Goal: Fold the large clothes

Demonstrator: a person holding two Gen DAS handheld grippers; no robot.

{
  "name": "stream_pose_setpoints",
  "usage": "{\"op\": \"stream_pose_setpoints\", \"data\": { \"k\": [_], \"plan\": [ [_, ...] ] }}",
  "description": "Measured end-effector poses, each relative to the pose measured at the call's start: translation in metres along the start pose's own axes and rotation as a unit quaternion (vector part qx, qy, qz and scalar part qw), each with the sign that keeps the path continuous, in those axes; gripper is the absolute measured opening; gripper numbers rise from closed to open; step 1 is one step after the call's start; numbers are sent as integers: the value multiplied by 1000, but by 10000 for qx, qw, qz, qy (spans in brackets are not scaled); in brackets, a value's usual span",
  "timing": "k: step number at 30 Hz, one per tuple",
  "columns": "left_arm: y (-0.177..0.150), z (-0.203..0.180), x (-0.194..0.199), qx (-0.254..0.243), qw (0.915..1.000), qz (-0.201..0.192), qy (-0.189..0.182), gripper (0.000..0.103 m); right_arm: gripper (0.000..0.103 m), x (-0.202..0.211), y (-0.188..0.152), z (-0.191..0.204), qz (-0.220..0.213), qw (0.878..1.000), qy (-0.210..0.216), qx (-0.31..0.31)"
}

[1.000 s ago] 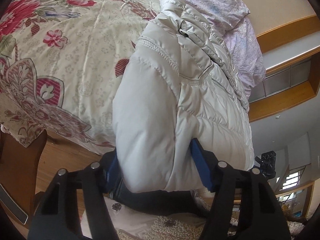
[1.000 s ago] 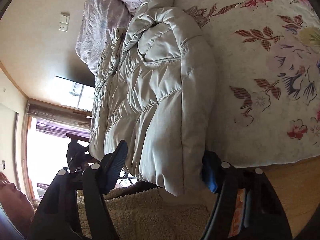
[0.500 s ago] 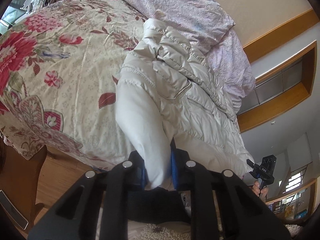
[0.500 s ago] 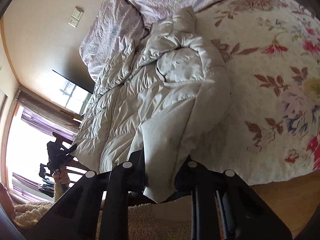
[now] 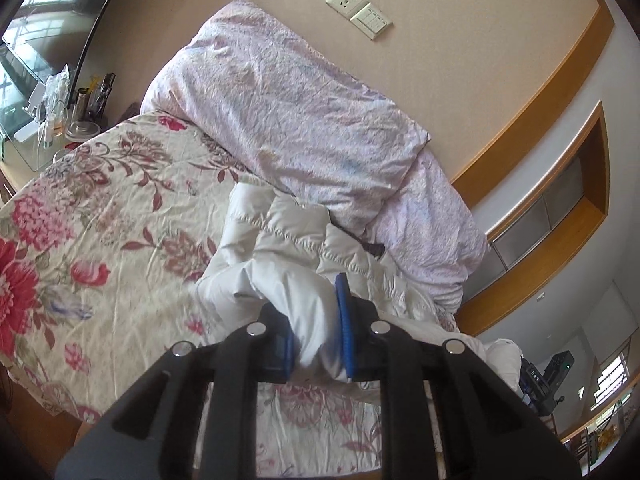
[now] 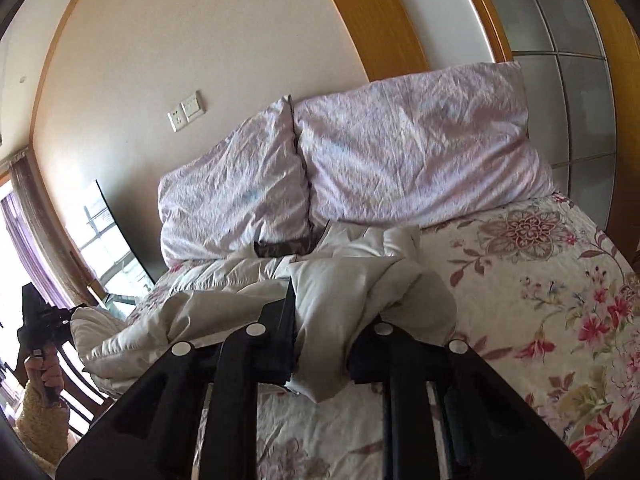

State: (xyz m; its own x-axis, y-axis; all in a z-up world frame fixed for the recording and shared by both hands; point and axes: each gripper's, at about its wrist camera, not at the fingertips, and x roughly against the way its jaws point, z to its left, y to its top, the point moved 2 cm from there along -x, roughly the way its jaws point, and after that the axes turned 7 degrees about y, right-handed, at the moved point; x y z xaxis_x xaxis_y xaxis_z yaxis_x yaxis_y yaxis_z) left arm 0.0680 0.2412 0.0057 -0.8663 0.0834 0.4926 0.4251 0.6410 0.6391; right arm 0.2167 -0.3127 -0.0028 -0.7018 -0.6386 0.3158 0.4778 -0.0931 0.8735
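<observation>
Jaws of the left gripper (image 5: pixel 316 344) and right gripper (image 6: pixel 322 344) are each pinching the white puffer jacket (image 5: pixel 296 264); slippery padding is risking slip-out, collapsing the fold.

The letters "DAS" stand on a black device (image 5: pixel 535 376).

Puffer jacket (image 5: pixel 304 280): white quilted cloth, smooth, faint sheen, stitched seams
Bedspread (image 5: pixel 112 216): matt floral-print cloth, lightly creased
Pillows (image 6: pixel 420 148): pale lilac cloth, matt, heavily crinkled
Left gripper (image 5: pixel 316 344): black matt plastic frame, shiny metal screw heads, blue ribbed pads (image 5: pixel 344 320)
Right gripper (image 6: pixel 324 340): same black matt plastic
Wall trim (image 5: pixel 532 104): smooth glossy wood
Wall (image 6: pixel 180 40): matt beige
Switch plate (image 5: pixel 370 20): smooth plastic
</observation>
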Motion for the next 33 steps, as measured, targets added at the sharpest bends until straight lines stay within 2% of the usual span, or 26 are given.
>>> {"op": "stream_pose_setpoints", "data": {
  "k": [11, 18, 22, 29, 32, 33],
  "plan": [
    [77, -35, -61, -159, 9988, -399, 249, 17, 19, -55, 60, -3, -624, 9963, -584, 84],
    [123, -46, -134, -100, 9959, -549, 708, 17, 19, -139, 93, -8, -648, 9872, -1424, 314],
    [136, -42, -180, -66, 9937, -500, 997, 17, 19, -186, 94, -19, -452, 9829, -1756, 329],
    [143, -32, -246, -29, 9907, -380, 1308, 17, 20, -240, 89, -53, 24, 9789, -2038, -127],
    [141, -30, -269, 30, 9887, -294, 1469, 21, 29, -265, 85, -69, 473, 9749, -2127, -462],
    [139, -28, -273, 117, 9886, -268, 1480, 29, 33, -271, 84, -74, 619, 9731, -2133, -608]
  ]
}}
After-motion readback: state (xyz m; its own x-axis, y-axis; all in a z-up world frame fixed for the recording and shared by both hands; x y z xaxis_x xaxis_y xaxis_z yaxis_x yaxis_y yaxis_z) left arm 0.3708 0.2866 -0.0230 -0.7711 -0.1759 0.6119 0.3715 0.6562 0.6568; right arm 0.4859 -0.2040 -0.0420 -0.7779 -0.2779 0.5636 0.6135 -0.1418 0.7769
